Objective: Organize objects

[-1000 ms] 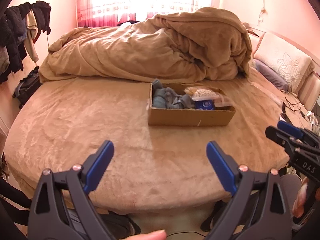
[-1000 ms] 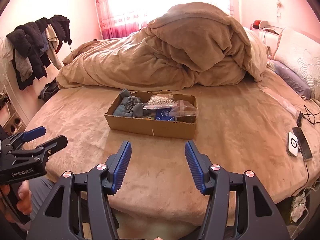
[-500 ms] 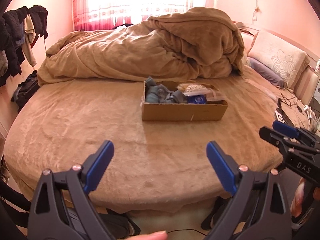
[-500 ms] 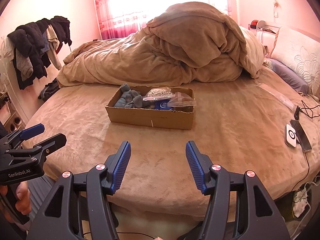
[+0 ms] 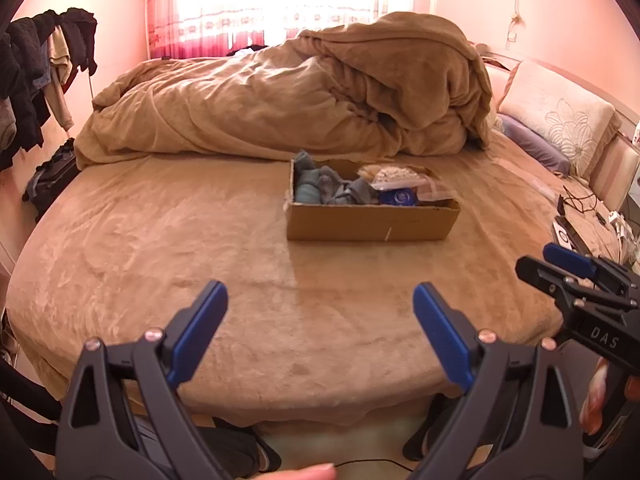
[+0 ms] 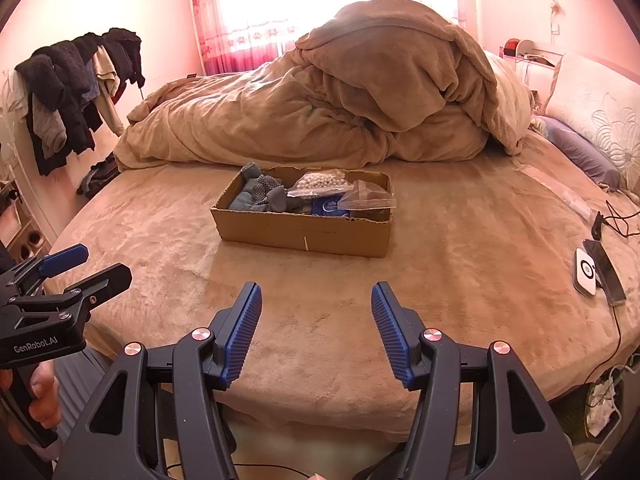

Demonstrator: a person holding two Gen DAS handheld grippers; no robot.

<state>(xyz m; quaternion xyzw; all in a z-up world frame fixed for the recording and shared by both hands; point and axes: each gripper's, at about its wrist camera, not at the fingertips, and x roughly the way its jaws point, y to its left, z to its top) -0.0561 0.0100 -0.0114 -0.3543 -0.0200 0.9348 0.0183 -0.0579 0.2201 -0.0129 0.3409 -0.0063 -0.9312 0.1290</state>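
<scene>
the left tool [image 5: 320, 304] hangs wide and empty over the near edge of the tan plush bed [image 5: 200, 240]; "genrobot.ai" is printed on its side in the right wrist view. ahead, mid-bed, the shallow brown cardboard box [image 6: 304, 232] already holds grey-blue knitted cloths [image 6: 256, 196], a clear bag of white beads [image 6: 320, 184], a blue printed packet [image 6: 330, 208] whose print is unreadable, and a clear zip bag [image 6: 366, 198]. little seems left to sort. the right tool [image 6: 316, 320], marked "das", is moderately spread, empty.
</scene>
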